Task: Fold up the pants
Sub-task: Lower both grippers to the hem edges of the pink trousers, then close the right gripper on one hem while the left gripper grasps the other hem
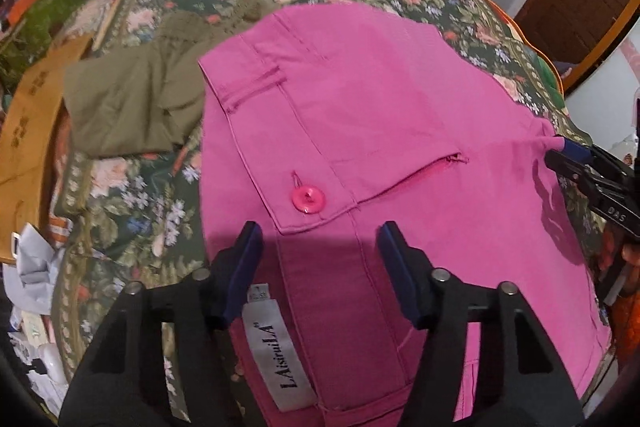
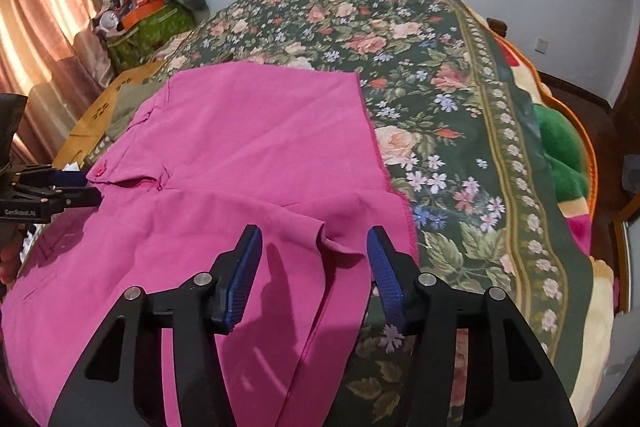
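Note:
Pink pants (image 1: 400,99) lie spread on the floral bedspread (image 1: 132,195), folded so one layer rests on the other. My left gripper (image 1: 319,231) hovers over the waistband just below the pink button (image 1: 308,199), beside the white brand label (image 1: 276,355). Its jaws stand apart, with fabric lying under the gap but not pinched. My right gripper (image 2: 314,231) is open over a wrinkled edge of the pants (image 2: 248,131) near the leg hem. Each gripper also shows at the side of the other's view: right gripper (image 1: 568,155), left gripper (image 2: 80,187).
An olive garment (image 1: 132,99) lies left of the pants. A cardboard box (image 1: 28,131) and paper clutter sit beyond the bed's left edge. A green blanket (image 2: 560,147) lies at the right edge, and a pile of boxes and toys (image 2: 152,7) stands by the curtain.

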{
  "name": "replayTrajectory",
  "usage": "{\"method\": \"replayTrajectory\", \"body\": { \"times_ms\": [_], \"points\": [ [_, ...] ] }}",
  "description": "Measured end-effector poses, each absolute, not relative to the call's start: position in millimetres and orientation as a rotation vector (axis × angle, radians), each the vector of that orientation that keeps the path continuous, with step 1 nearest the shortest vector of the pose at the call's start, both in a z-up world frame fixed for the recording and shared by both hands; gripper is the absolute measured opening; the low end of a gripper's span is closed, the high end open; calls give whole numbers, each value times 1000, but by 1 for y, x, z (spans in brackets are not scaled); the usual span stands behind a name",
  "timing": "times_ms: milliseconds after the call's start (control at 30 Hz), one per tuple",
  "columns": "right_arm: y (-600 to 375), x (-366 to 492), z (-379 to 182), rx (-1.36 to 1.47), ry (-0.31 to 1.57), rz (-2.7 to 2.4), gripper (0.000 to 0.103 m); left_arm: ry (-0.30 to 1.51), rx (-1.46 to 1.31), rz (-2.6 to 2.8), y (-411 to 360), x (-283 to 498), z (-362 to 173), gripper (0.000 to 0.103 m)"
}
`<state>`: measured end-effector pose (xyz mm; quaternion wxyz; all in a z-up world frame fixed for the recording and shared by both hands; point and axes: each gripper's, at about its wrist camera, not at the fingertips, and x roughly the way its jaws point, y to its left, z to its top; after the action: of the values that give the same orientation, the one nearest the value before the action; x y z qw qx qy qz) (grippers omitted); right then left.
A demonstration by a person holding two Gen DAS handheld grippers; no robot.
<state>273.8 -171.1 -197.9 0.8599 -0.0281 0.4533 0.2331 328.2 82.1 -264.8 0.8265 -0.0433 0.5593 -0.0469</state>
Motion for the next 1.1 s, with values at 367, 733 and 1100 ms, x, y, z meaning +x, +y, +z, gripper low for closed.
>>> {"method": "replayTrajectory", "body": {
  "times_ms": [367,733,1100],
  "points": [
    [-166,286,-208,-49,986,530,8,1206,-138,-110,88,326,-272,52],
    [-159,289,-214,-107,969,458,4,1179,-15,-54,80,318,-274,47],
    [-171,294,-213,-58,1004,422,3,1175,8,-74,81,316,-272,50]
  ]
}}
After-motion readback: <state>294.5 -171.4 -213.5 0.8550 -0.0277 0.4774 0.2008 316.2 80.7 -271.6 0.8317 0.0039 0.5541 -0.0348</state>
